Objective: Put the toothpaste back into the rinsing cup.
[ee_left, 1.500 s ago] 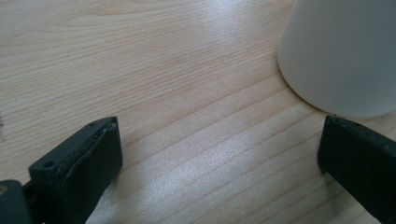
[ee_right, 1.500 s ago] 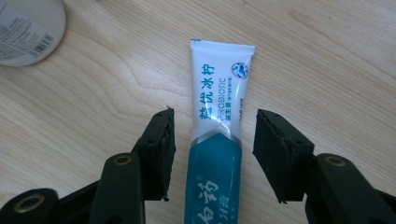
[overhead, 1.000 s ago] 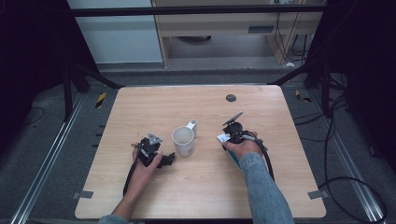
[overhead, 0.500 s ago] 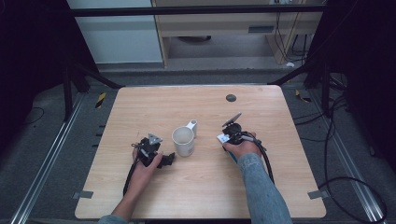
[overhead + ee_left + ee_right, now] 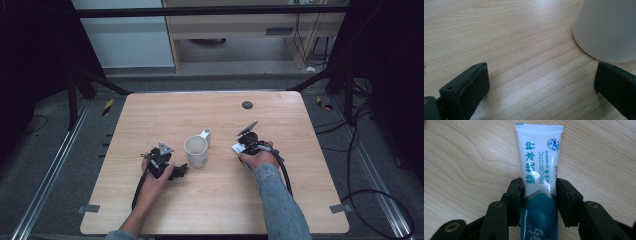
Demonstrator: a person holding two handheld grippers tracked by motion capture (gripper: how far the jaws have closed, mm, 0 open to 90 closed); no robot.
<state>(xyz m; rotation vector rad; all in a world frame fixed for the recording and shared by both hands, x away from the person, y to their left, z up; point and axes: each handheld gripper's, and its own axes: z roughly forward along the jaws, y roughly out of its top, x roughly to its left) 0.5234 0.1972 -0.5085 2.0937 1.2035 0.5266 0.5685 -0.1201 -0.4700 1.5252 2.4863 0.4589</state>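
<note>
Wooden table [image 5: 210, 107] — pale grain, rounded corners, a small dark round spot [image 5: 247, 105] set into it beyond the mug and toward the far edge. White mug [image 5: 196, 151], upright, near the table's middle, taken as the landmark; a small white piece [image 5: 206, 134] touching its far right side, too small to name. Left gripper [image 5: 181, 171] just left of the mug and slightly nearer the person, low over the wood, jaws spread wide with nothing between them; one jaw tip close against the mug's base [image 5: 604, 30] in the left gripper view, contact not certain. Right gripper [image 5: 239, 148] right of the mug, a short gap apart; jaws just now closing, pads pressed on both sides of a toothpaste tube [image 5: 540, 167]. Tube white above, teal below, printed "PROBIOTIC", lying flat on the table, crimped end pointing away from the gripper.
</note>
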